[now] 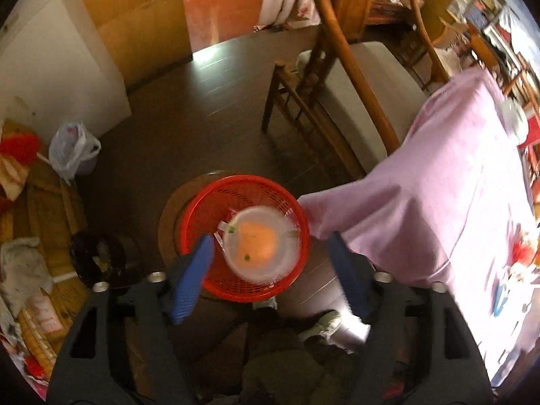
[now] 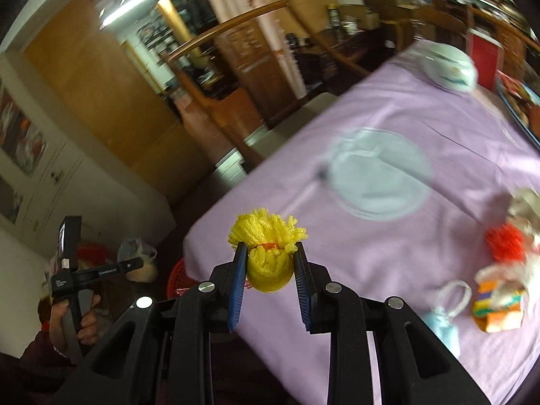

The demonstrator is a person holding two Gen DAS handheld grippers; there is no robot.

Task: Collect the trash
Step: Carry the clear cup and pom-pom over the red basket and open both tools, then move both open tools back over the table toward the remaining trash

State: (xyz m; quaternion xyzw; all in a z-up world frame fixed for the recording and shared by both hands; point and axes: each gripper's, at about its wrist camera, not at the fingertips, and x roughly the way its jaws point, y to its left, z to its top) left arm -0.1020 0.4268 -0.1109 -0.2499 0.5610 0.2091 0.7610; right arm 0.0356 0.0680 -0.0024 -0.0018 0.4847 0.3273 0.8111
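Observation:
In the left wrist view my left gripper (image 1: 270,246) is open above a red plastic basket (image 1: 199,219) on the floor. A clear plastic lid or container with orange residue (image 1: 260,243) is blurred over the basket, between my fingers and apart from them. In the right wrist view my right gripper (image 2: 270,253) is shut on a yellow foam fruit net (image 2: 268,249), held above the corner of the purple-clothed table (image 2: 388,236). The red basket (image 2: 177,278) shows below the table edge at left.
On the table lie a clear plastic lid (image 2: 378,175), a red foam net (image 2: 504,241), an orange carton (image 2: 499,307), a light blue mask (image 2: 442,320) and a white bowl (image 2: 449,67). A wooden chair (image 1: 324,101) stands by the table. A white plastic bag (image 1: 72,148) sits on the floor.

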